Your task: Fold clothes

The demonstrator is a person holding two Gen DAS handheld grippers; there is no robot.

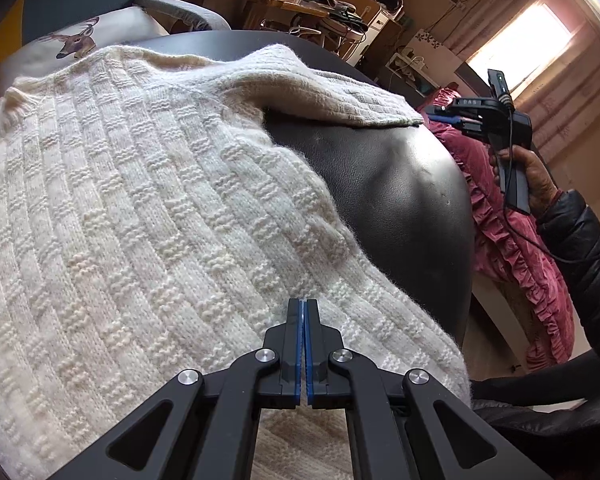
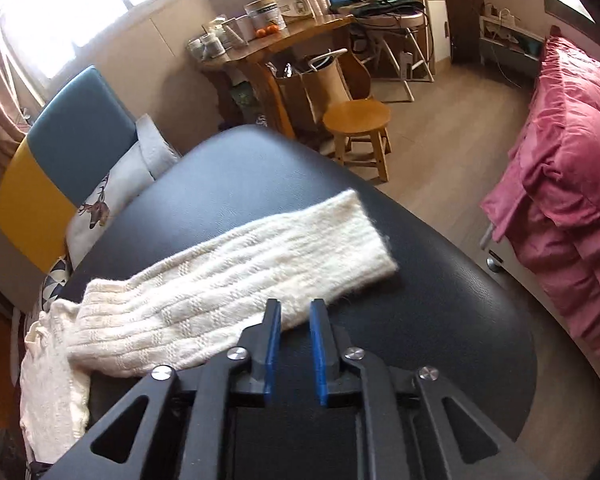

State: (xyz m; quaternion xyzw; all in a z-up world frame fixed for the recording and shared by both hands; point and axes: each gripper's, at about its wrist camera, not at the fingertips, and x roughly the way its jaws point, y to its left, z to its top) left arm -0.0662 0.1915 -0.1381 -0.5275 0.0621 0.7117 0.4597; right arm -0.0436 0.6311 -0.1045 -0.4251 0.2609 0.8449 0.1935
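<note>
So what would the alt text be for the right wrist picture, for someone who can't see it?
A cream knitted sweater sleeve lies stretched across a black padded surface, just beyond an open two-finger gripper with blue pads. Behind are a wooden stool, a cluttered desk and a pink bedspread.

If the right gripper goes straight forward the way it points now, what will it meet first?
Most likely the sleeve of the cream sweater, lying flat on the black table just ahead of the open right gripper. The gripper seems to hover above the table, so depth is uncertain; it might pass over the sleeve.
</note>
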